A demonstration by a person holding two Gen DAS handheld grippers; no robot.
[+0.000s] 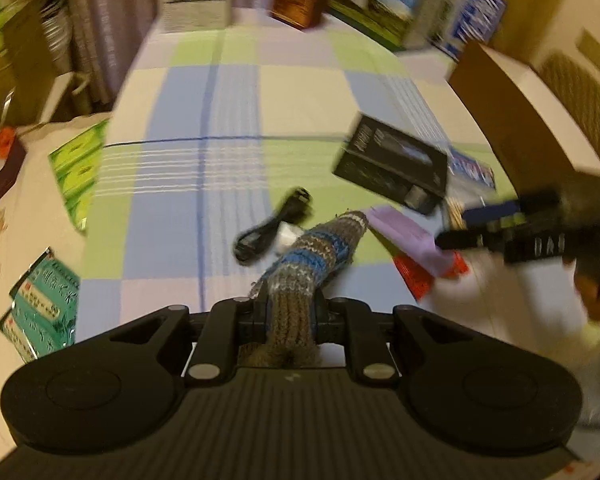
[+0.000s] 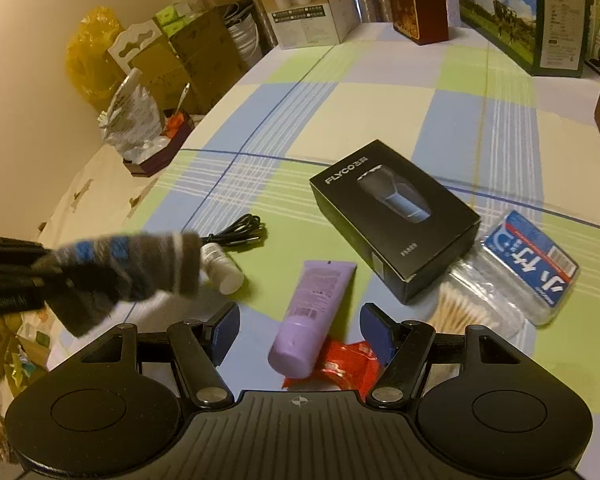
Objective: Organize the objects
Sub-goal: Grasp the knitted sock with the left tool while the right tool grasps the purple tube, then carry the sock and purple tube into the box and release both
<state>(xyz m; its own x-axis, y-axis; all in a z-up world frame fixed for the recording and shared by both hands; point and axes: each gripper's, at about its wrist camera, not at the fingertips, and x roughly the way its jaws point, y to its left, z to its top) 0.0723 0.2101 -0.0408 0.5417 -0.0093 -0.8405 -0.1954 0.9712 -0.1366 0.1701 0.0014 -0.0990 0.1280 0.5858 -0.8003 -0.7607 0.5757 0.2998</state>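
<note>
The left gripper (image 1: 290,318) is clamped on a knitted grey-brown woollen sock with blue stripes (image 1: 300,272), which juts forward from between its jaws, lifted above the bed. From the right wrist view the same sock (image 2: 140,268) hangs blurred at the left edge, in front of a small white plastic bottle (image 2: 222,268) and near a coiled black cable (image 2: 240,234).

The right gripper (image 2: 298,334) stands wide apart, holding nothing, its blue pads on either side of a lilac plastic tube (image 2: 308,316) that lies below it. The tube's cap end rests on a crumpled red foil packet (image 2: 340,364).

Everything lies on a checked sheet of green, blue and cream squares (image 2: 380,112). Just beyond the tube sits a black rectangular cardboard shaver box printed FLYCO (image 2: 392,216). Touching its right side is a clear plastic pack of cotton swabs with a blue and red label (image 2: 520,272).

Along the far edge of the sheet stand a white carton (image 2: 304,8), a dark red tall box (image 2: 424,4) and a large green landscape-printed box (image 2: 540,20). Off the left side are a yellow plastic bag (image 2: 88,52) and stacked brown cartons (image 2: 196,52). In the left wrist view, teal printed sachets (image 1: 44,304) and green packets (image 1: 78,168) lie beside the sheet.
</note>
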